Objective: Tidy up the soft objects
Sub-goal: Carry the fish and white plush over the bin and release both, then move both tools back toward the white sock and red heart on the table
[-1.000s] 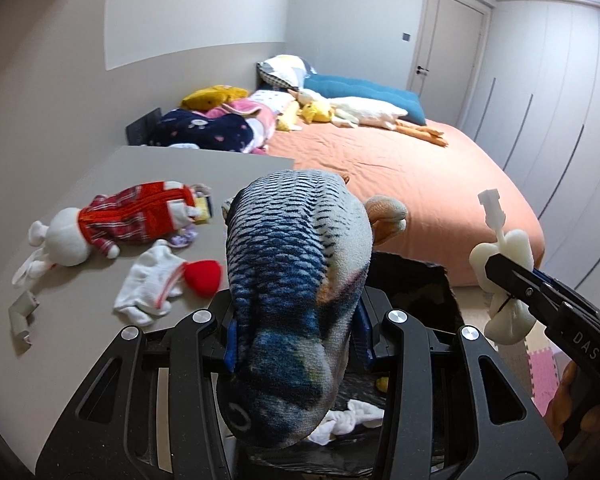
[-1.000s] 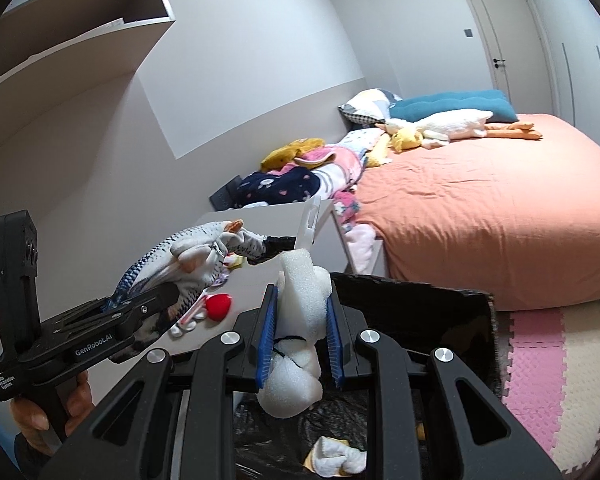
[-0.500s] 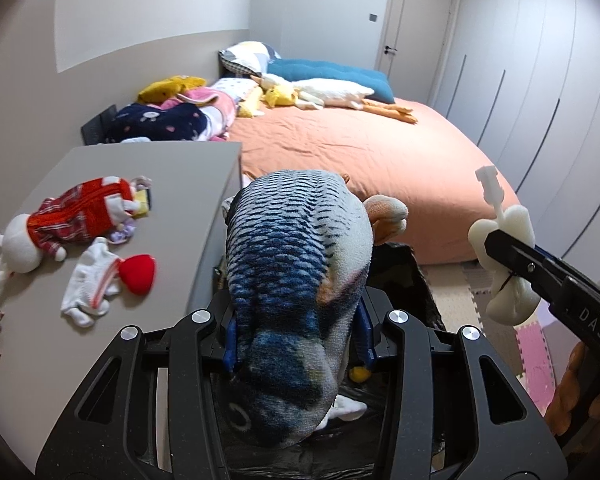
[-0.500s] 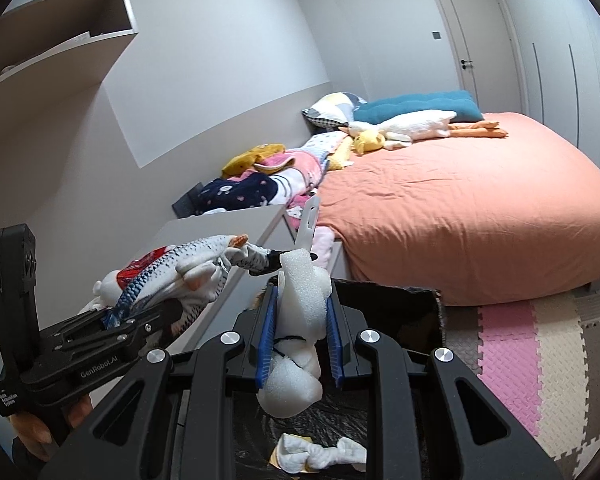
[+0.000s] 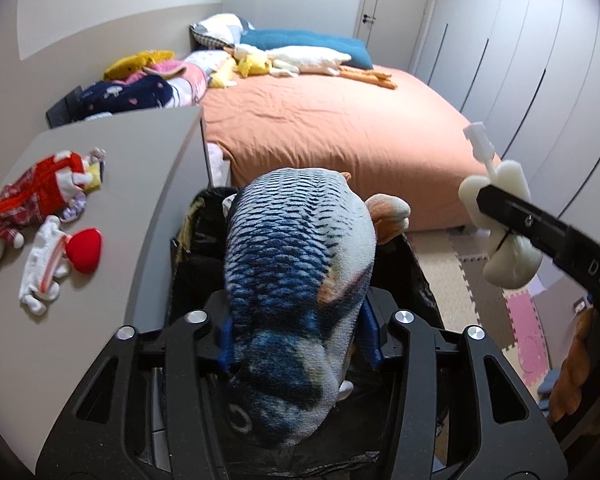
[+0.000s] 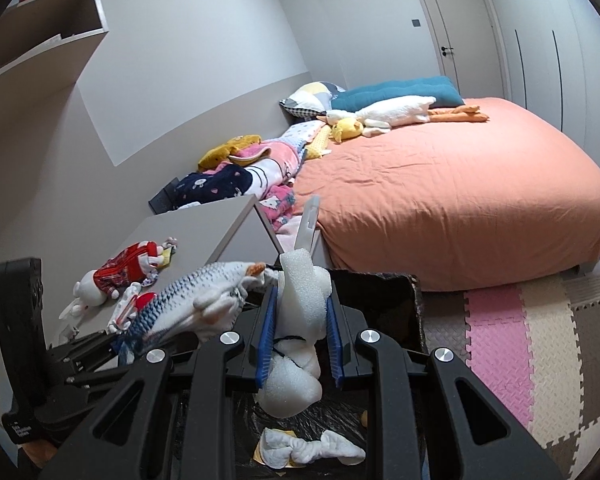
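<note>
While over bin (image 5: 416,280), left gripper (image 5: 300,336) clamps fish plush (image 5: 296,264).

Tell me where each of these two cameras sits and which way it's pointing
Left wrist: on the left gripper, looking along its fingers past the clamped fish plush over the black bin toward the bed; the right gripper shows at right.
Right wrist: on the right gripper, which clamps white foam, facing the bed; the left gripper shows at left.
Shared: bin, bed, fish, foam, and the doll on the table.
</note>
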`<action>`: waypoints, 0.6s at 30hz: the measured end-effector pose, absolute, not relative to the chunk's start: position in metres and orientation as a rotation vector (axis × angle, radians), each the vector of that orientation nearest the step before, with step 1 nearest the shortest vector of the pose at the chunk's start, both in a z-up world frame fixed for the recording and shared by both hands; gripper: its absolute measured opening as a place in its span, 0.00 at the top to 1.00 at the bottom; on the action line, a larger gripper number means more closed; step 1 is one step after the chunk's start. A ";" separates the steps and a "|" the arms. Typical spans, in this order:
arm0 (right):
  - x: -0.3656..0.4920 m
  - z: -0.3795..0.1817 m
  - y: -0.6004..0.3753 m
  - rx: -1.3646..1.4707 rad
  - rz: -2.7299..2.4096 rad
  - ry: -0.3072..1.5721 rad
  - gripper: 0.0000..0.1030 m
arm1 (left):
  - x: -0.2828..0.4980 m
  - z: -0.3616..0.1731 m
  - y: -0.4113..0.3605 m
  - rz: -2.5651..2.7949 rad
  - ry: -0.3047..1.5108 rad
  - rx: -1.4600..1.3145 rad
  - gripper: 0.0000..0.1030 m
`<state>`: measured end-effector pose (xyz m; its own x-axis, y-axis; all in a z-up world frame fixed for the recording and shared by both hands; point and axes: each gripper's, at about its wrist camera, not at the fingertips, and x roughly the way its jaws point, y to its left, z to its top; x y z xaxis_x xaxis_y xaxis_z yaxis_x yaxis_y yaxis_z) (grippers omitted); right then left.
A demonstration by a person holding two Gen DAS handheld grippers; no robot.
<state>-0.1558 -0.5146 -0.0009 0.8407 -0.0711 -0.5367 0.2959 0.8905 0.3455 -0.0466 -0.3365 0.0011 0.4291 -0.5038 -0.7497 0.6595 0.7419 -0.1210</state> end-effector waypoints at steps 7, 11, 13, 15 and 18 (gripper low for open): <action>-0.159 -0.001 -0.522 0.450 -0.244 0.512 0.40 | -0.036 -0.004 -0.326 -0.711 0.901 0.153 0.08; -0.156 -0.003 -0.523 0.460 -0.242 0.519 0.39 | -0.035 -0.001 -0.322 -0.697 0.897 0.146 0.08; -0.156 -0.005 -0.524 0.467 -0.240 0.524 0.39 | -0.036 -0.001 -0.321 -0.691 0.893 0.146 0.07; -0.155 -0.006 -0.524 0.469 -0.241 0.528 0.39 | -0.033 -0.001 -0.321 -0.682 0.894 0.148 0.07; -0.154 -0.007 -0.522 0.464 -0.240 0.532 0.39 | -0.034 -0.002 -0.320 -0.679 0.895 0.154 0.07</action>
